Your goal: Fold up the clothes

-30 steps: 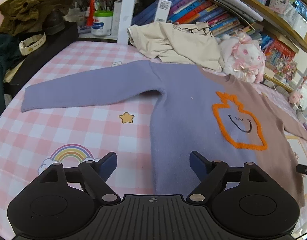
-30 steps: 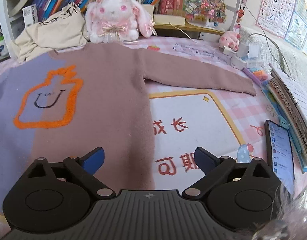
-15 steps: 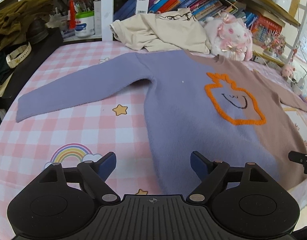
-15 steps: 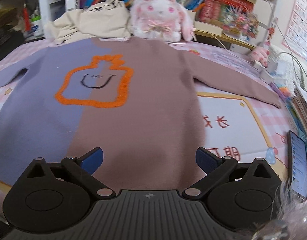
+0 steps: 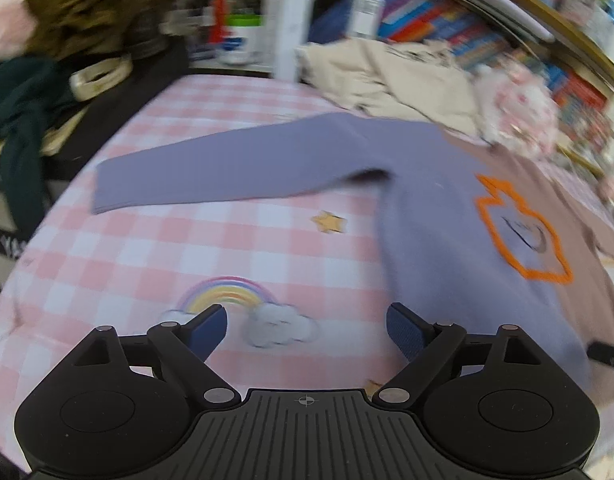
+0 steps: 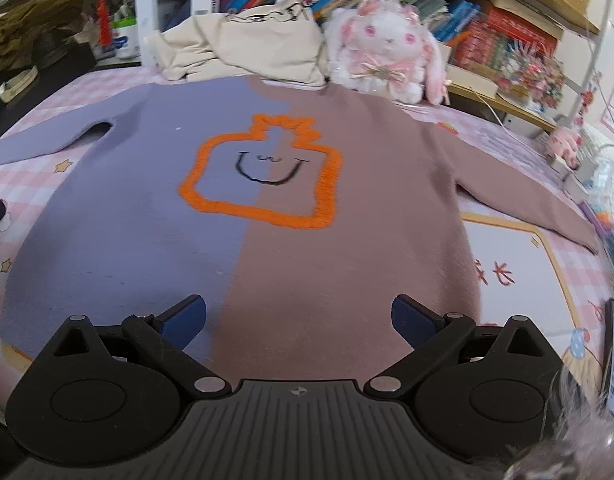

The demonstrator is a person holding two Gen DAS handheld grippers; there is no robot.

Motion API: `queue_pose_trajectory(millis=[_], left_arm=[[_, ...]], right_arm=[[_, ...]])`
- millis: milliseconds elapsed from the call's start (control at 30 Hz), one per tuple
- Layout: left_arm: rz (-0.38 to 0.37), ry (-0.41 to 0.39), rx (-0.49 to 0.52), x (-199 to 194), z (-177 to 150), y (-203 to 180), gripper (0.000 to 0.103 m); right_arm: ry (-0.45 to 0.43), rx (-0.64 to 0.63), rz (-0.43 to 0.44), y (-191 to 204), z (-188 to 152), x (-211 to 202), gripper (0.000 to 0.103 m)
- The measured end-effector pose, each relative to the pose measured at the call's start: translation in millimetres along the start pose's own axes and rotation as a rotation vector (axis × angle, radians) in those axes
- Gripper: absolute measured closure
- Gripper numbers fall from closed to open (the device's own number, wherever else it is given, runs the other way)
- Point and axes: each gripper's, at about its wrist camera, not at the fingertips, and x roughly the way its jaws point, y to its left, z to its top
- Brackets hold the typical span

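Blur smears my left wrist view: since a second ago the left gripper (image 5: 307, 330) has slid off the hem and now hangs over the bare checked tablecloth (image 5: 155, 248), jaws opening with nothing between them. The sweater (image 5: 439, 216) lies flat, its lilac sleeve (image 5: 227, 172) stretched out ahead, so I judge that sleeve the first fold. In my right wrist view the right gripper (image 6: 299, 318) has swung to centre over the hem, jaws apart and empty. I see no containers holding anything I can make out.
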Motion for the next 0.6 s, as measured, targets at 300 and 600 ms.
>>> queue_pose_trajectory(millis=[300, 600], left_arm=[[0.067, -0.031, -0.117, 8, 21, 46, 0.014], [0.122, -0.058, -0.218, 22, 29, 69, 0.014]], right_arm=[[-0.041, -0.009, 0.054, 20, 32, 5, 0.003], [-0.04, -0.105, 0.077, 41, 30, 1, 0.001]])
